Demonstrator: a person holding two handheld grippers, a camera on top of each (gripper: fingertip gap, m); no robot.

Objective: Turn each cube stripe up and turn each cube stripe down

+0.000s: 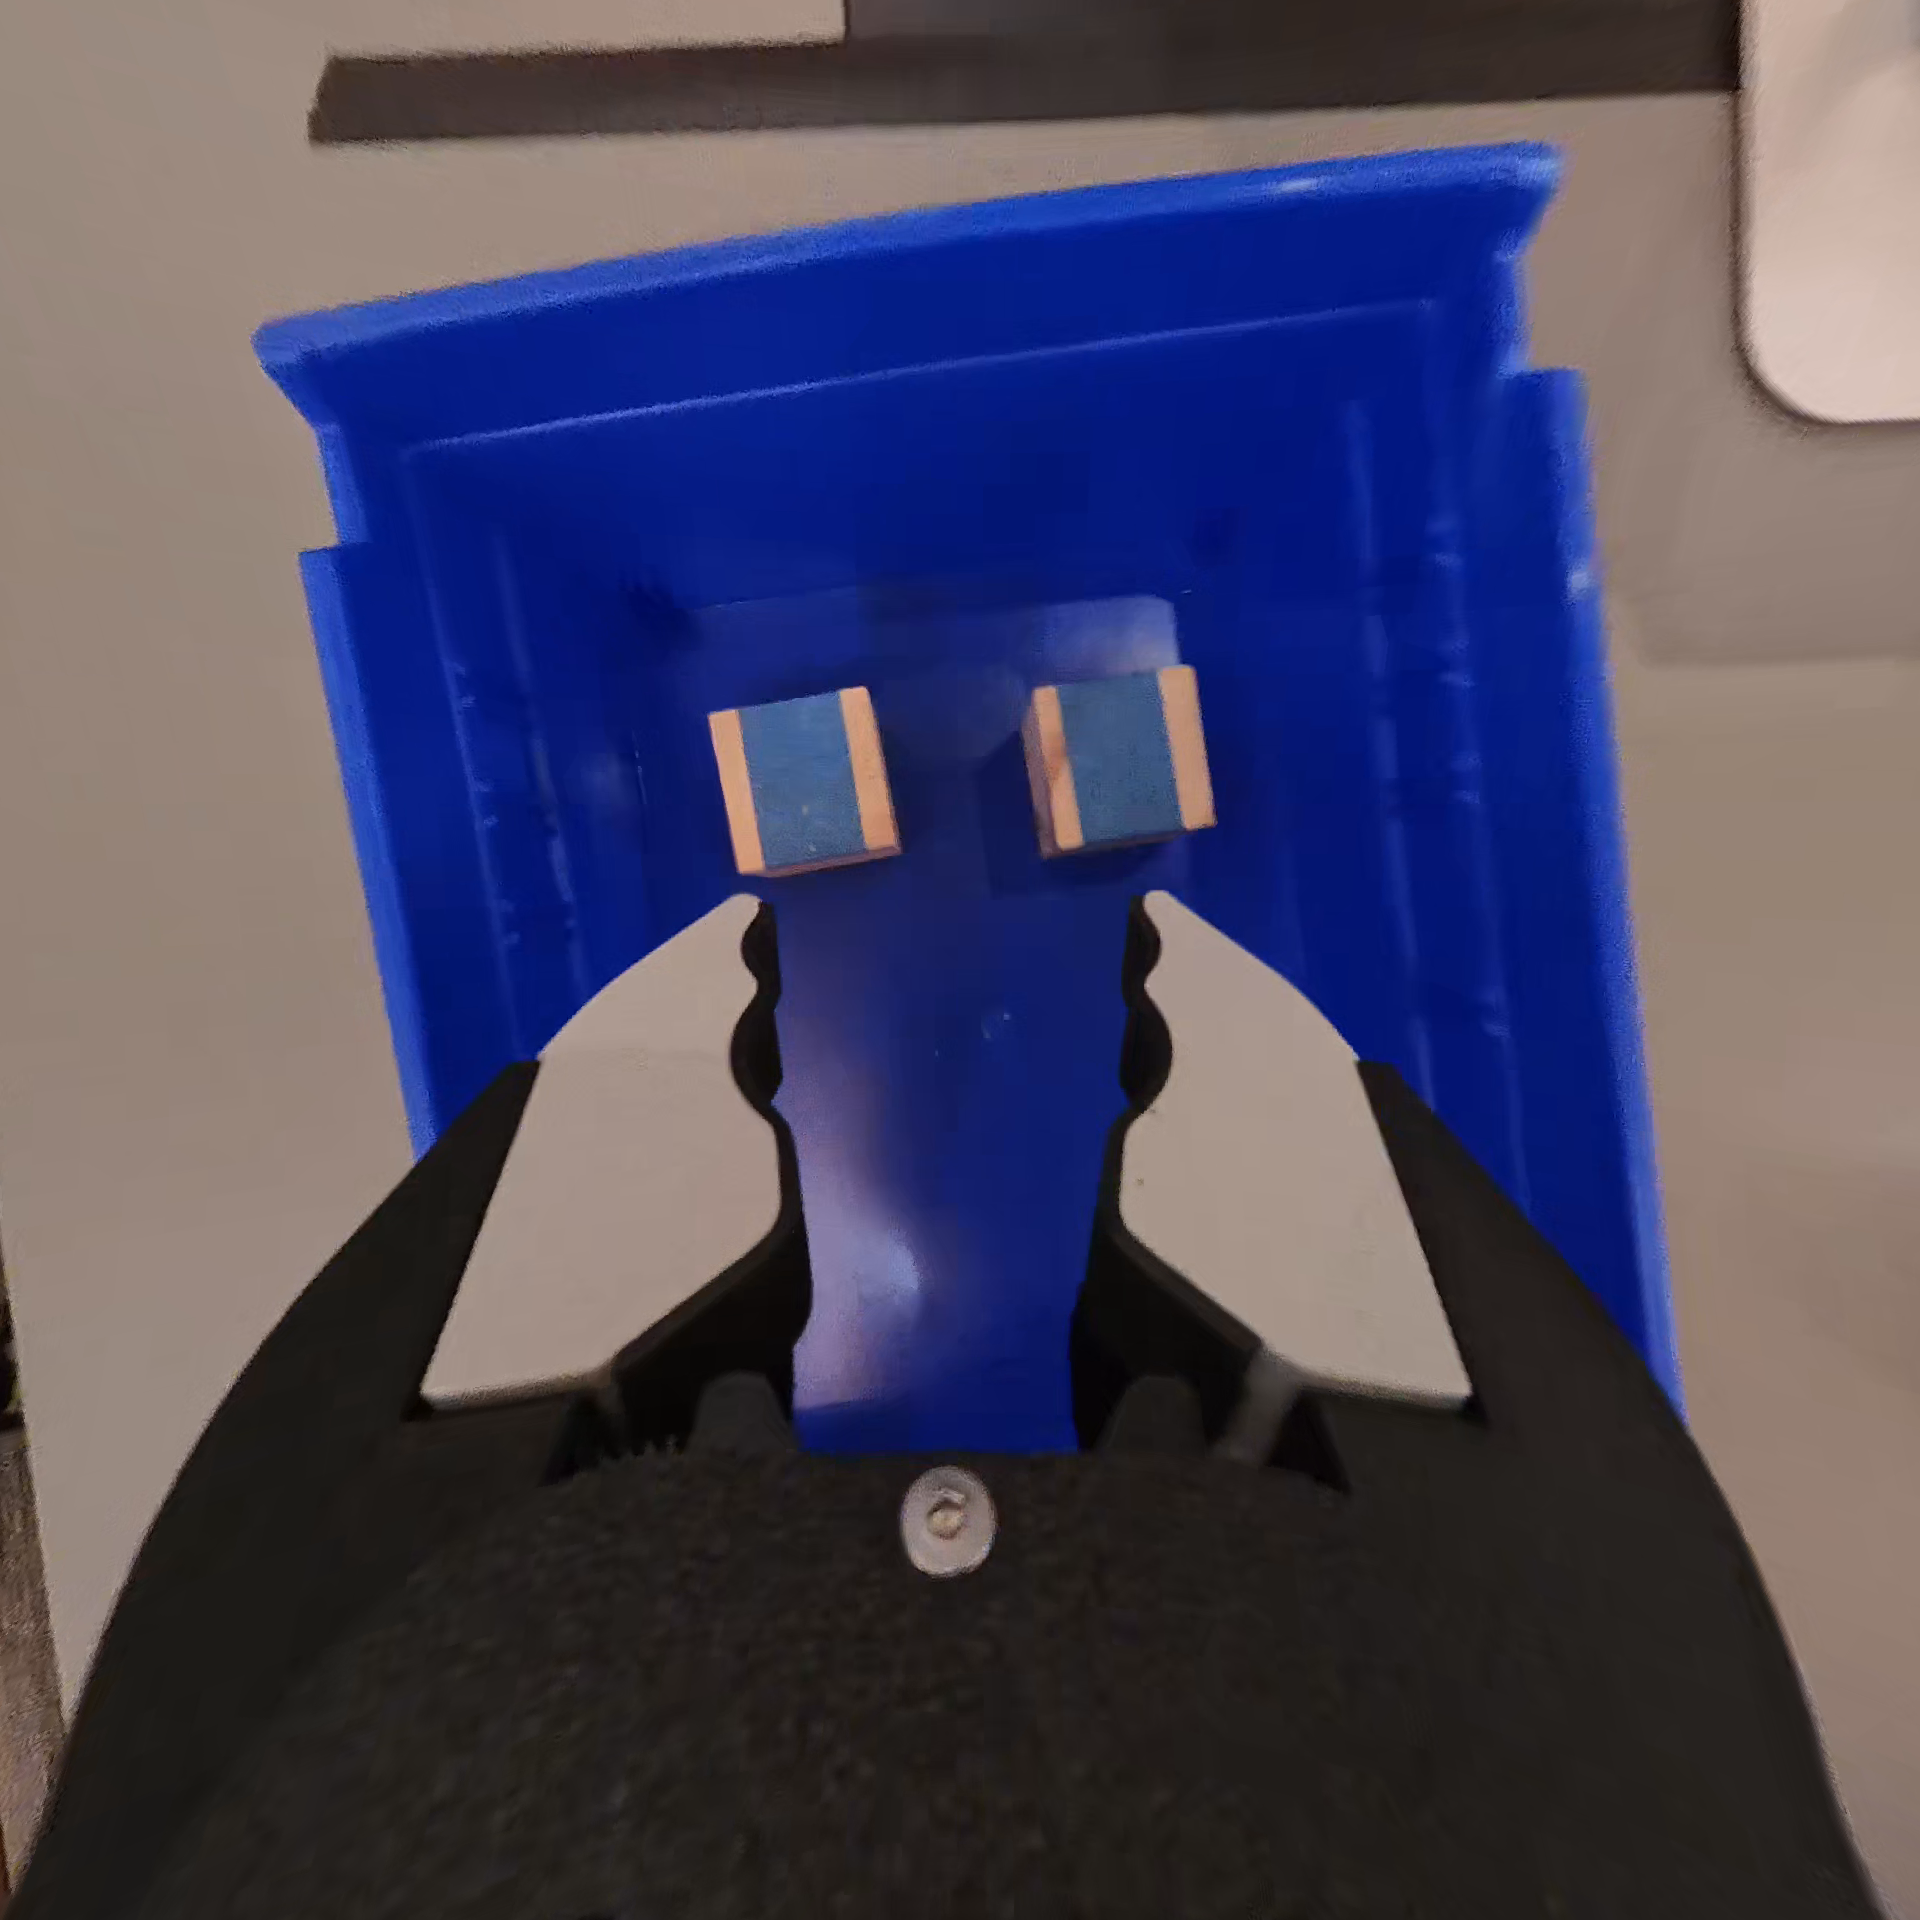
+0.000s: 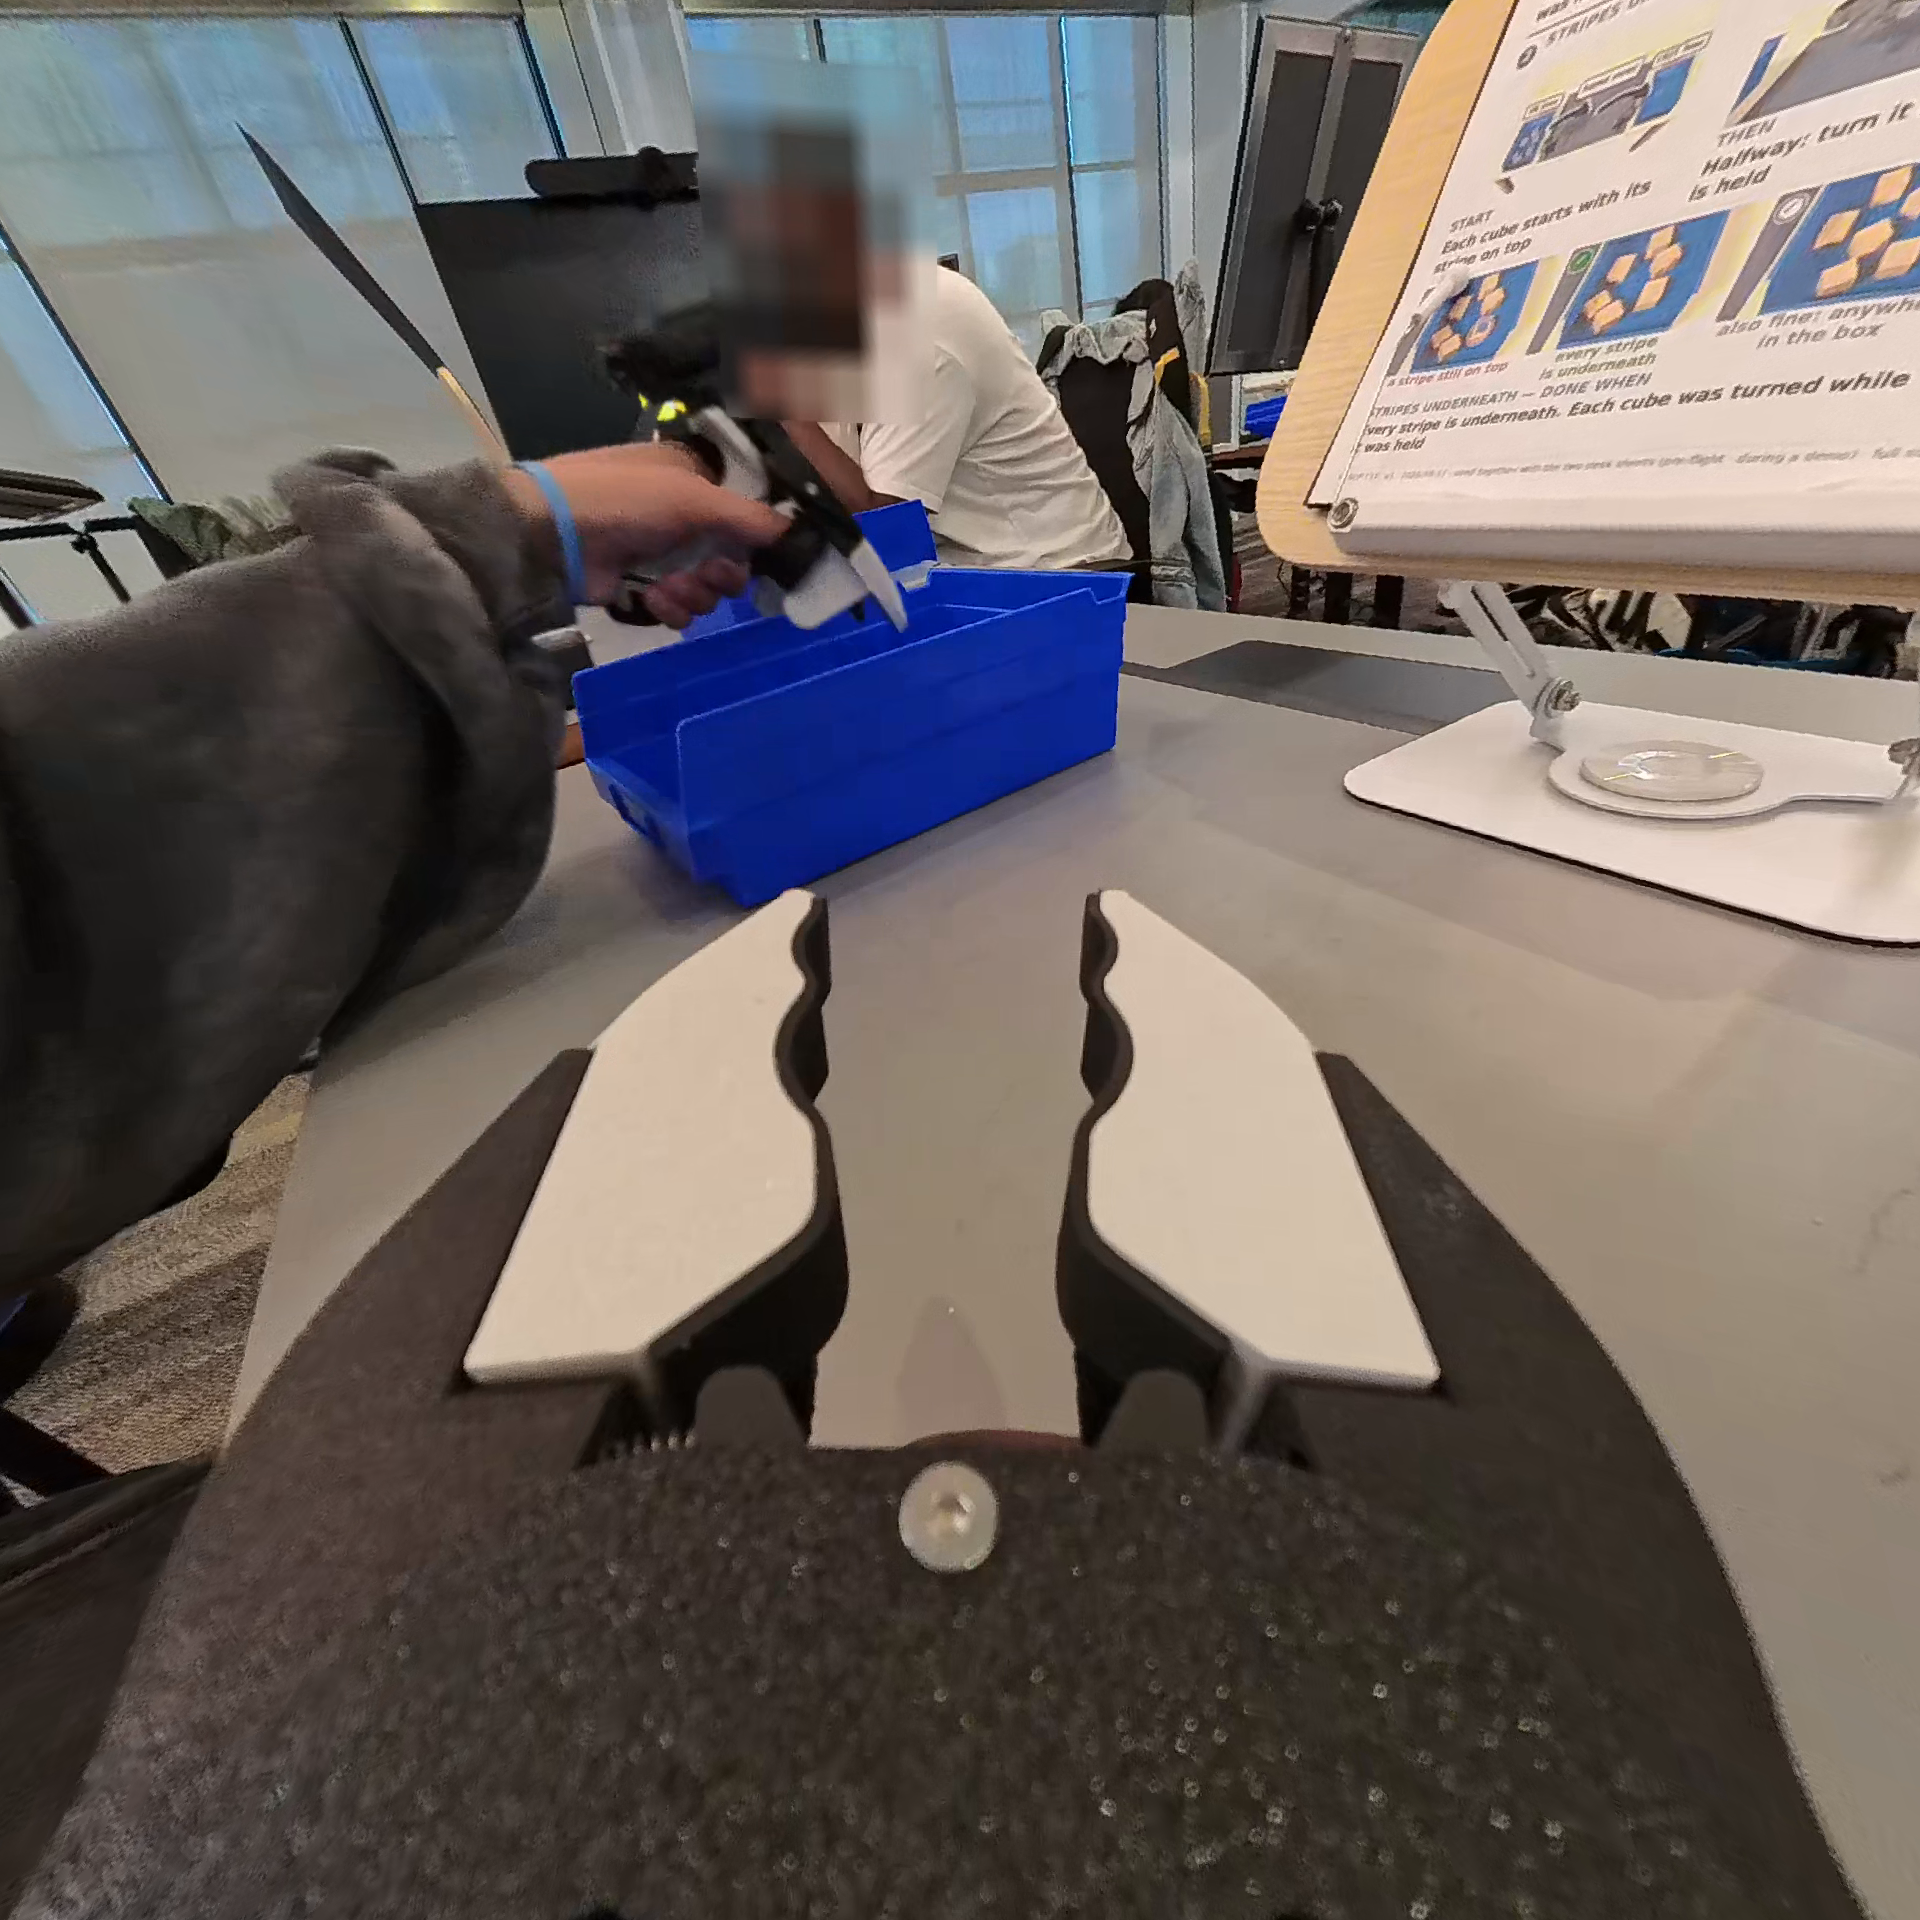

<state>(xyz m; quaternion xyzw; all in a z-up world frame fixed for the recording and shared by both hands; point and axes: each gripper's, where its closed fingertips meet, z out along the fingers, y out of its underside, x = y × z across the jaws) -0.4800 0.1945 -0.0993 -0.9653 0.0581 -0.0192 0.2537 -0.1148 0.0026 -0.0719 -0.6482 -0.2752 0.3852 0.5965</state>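
While both grippers gape empty, two cubes (image 1: 961, 774) (stripes up) lie just beyond the left gripper (image 1: 951, 909).

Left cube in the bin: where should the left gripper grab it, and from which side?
Probably from above, as the open left gripper already points into the bin. Close on the left cube across its two bare wood edges: those side faces look flat and parallel, and the gap to the right cube leaves room for a finger.
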